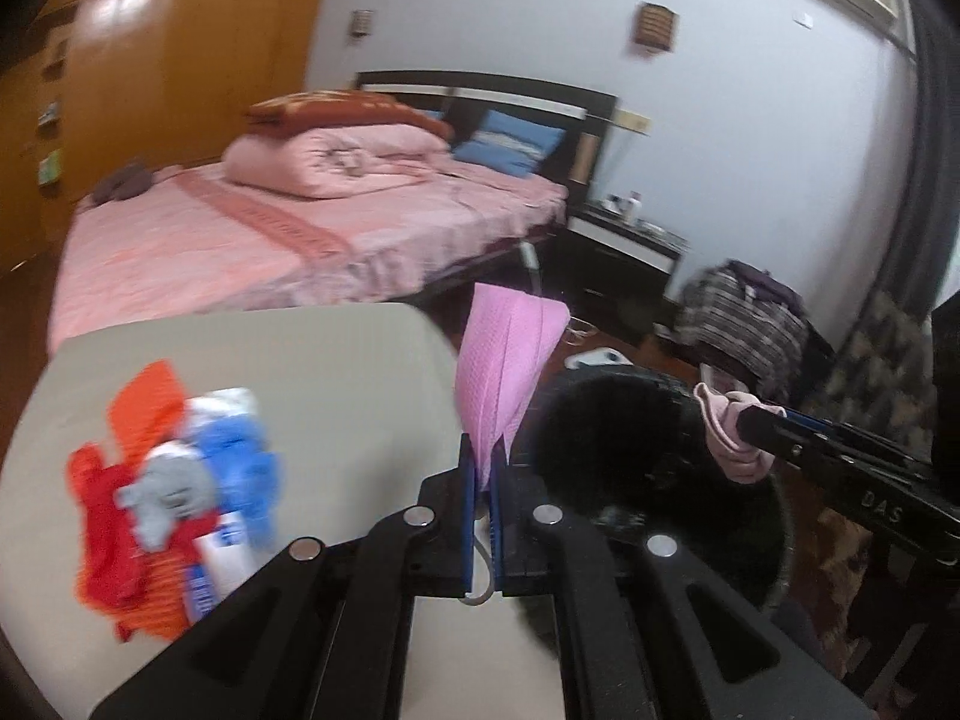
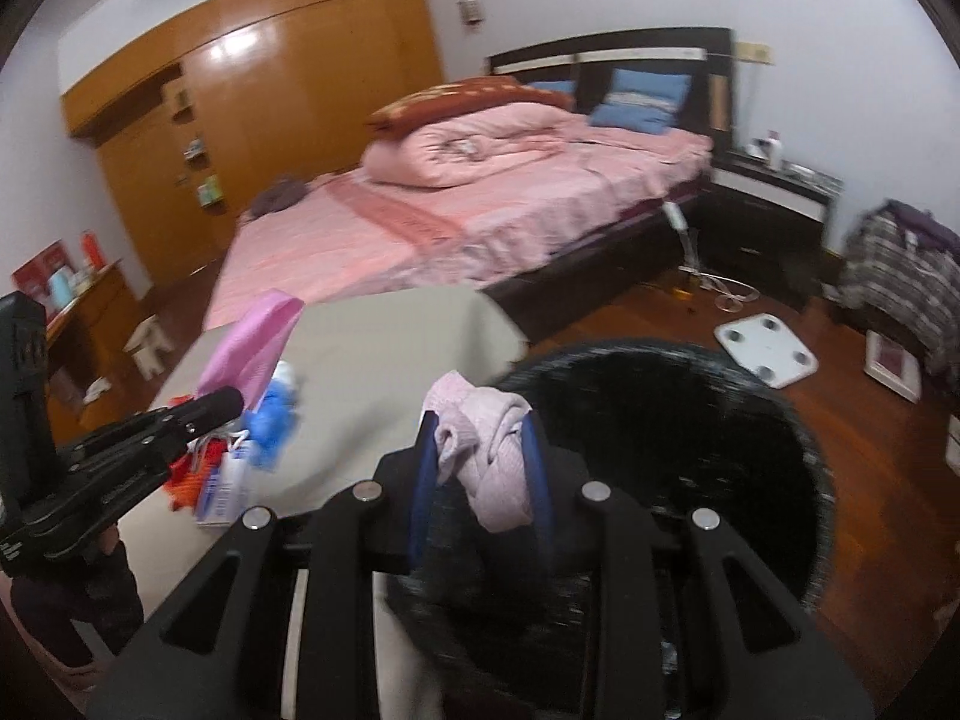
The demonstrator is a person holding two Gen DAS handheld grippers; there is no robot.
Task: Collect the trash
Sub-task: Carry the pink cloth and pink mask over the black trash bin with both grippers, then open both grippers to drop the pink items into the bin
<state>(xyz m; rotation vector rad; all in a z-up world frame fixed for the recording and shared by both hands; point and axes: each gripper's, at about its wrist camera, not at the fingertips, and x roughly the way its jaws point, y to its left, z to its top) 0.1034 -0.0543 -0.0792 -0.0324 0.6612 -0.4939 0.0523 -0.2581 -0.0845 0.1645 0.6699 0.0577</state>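
In the left wrist view, the left gripper (image 1: 482, 468) has its fingers clenched on the lower end of a pink, dimpled disposable face mask (image 1: 507, 360), which stands up from the grip like a fan; its white ear loop (image 1: 485, 576) dangles below the pads. The mask looks very light and limp, so a pinch on its folded edge, as here, should be enough. It hangs just past the edge of the beige tabletop (image 1: 336, 372), close to the round black-lined trash bin (image 1: 606, 456). A loose heap of red, orange, blue and grey scraps and wrappers (image 1: 174, 480) lies on the tabletop, blurred. The left gripper tilts down and forward over the tabletop corner. At the right, the right gripper (image 1: 729, 420) reaches in over the bin.

In the right wrist view, the right gripper (image 2: 483, 456) grasps a crumpled wad of pale pink soft tissue or cloth (image 2: 486, 450) between its blue pads, the fingers part closed around its bulk. The wad is soft and squashable and should not slip easily. It hangs at the bin's (image 2: 690, 420) near rim, beside the tabletop (image 2: 384, 360). This gripper angles downward towards the bin mouth. At the left, the left gripper (image 2: 231, 399) carries the mask (image 2: 252, 354) above the heap (image 2: 240, 456).
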